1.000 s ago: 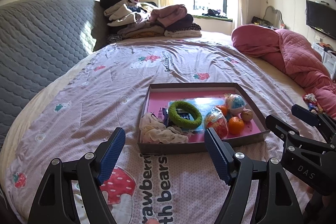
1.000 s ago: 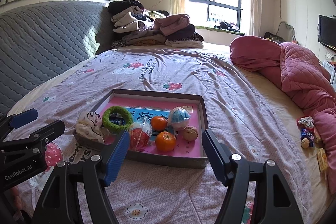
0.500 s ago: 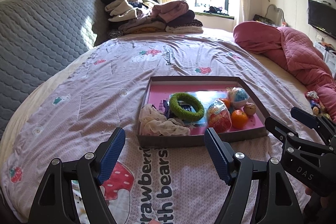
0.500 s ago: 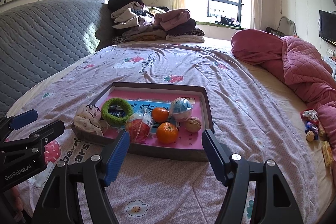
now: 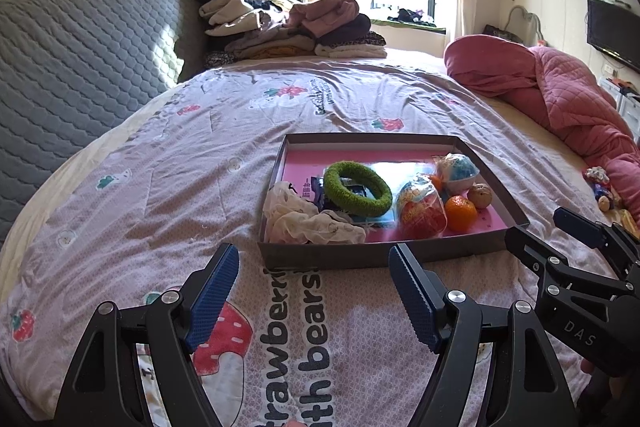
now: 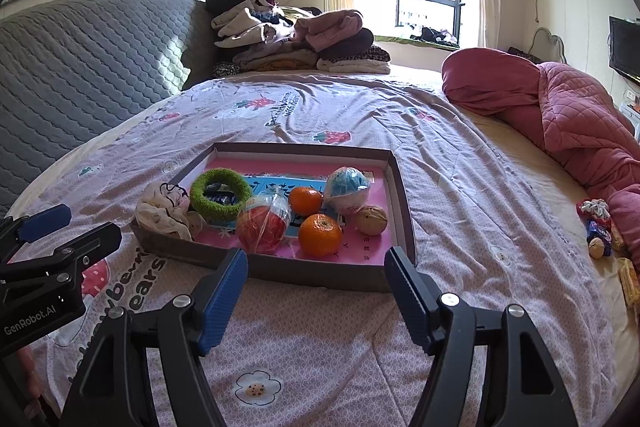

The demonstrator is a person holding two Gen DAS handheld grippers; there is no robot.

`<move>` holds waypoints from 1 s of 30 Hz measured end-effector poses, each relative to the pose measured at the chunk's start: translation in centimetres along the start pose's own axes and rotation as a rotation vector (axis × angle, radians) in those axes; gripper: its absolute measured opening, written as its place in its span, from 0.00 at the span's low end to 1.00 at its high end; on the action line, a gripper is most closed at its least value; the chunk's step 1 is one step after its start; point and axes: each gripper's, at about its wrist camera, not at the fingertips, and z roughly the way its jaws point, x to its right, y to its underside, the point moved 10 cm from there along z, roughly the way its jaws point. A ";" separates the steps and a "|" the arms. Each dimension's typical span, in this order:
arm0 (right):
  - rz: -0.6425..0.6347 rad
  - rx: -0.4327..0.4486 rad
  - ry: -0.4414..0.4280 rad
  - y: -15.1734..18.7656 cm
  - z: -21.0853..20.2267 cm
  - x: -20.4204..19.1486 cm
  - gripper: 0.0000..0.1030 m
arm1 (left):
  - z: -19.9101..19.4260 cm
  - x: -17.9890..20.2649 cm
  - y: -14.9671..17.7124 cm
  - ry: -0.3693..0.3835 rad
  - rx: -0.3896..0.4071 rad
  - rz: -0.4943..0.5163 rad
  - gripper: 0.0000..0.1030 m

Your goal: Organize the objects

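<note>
A shallow cardboard tray (image 5: 360, 259) (image 6: 404, 203) with a pink floor lies on the bed. In it are a green fuzzy ring (image 5: 357, 188) (image 6: 220, 194), a cream cloth (image 5: 304, 223) (image 6: 162, 213), a wrapped red ball (image 5: 421, 213) (image 6: 262, 225), two oranges (image 6: 320, 235) (image 6: 305, 201), a wrapped blue-white ball (image 6: 347, 185) and a walnut (image 6: 371, 220). My left gripper (image 5: 314, 291) is open and empty in front of the tray's near wall. My right gripper (image 6: 316, 291) is open and empty at the tray's near right corner.
The purple strawberry bedsheet (image 5: 160, 187) spreads all around. A pile of folded clothes (image 5: 288, 27) lies at the far end. A pink quilt (image 6: 560, 115) is bunched at the right. Small snacks and toys (image 6: 598, 227) lie at the right bed edge. A grey headboard (image 5: 80, 67) rises on the left.
Both grippers have eased back and lifted a little, so the tray sits slightly higher in both views. Both stay open. Nothing in the tray has moved.
</note>
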 end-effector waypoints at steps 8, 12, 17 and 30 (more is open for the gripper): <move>0.016 0.019 0.009 0.8 -0.1 0.4 0.68 | 0.7 -0.1 1.0 -0.004 -0.005 0.012 0.76; 0.028 0.020 0.015 1.3 0.1 0.9 0.68 | 1.2 -0.3 1.4 -0.002 -0.005 0.010 0.76; 0.034 0.011 0.028 2.3 0.5 1.4 0.68 | 2.1 -0.5 2.4 -0.007 -0.020 0.007 0.76; 0.027 0.004 0.042 3.5 1.1 1.3 0.68 | 3.7 -0.8 4.2 -0.021 -0.042 0.010 0.76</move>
